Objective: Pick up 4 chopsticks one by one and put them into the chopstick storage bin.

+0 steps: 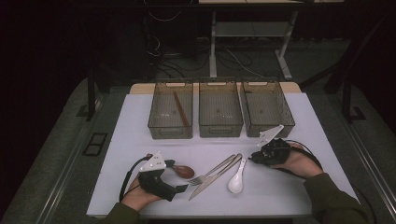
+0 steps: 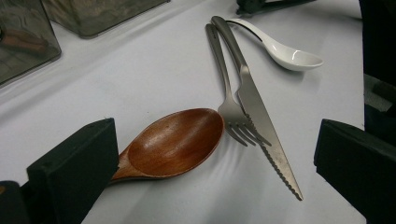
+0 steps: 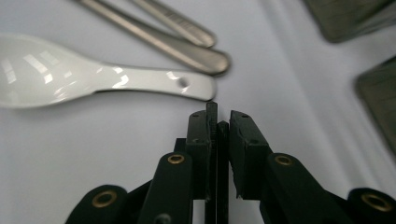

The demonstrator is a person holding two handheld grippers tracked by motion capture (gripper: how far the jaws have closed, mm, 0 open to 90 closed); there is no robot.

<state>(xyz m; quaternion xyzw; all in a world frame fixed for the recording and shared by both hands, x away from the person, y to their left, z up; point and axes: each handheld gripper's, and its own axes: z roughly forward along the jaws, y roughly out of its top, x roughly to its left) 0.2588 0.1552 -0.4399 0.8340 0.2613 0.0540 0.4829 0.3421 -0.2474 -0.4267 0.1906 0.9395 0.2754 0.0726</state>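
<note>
Sorting looks barely begun: one wooden stick (image 1: 181,109) lies in the left bin (image 1: 171,130). White spoon (image 1: 236,182), fork (image 1: 212,170), knife (image 1: 215,177) and wooden spoon (image 1: 183,171) remain on the worktop (image 1: 140,154). Right claw (image 3: 219,112) nearly closed, empty, at the white spoon's handle; left claw (image 2: 210,154) open around the wooden spoon.

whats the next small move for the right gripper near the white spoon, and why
Probably open the right gripper and ease it forward over the white ceramic spoon handle. Its jaws stand nearly together with nothing between them, just short of the handle's end, so they cannot straddle it yet. The left gripper waits open beside the wooden spoon.
</note>
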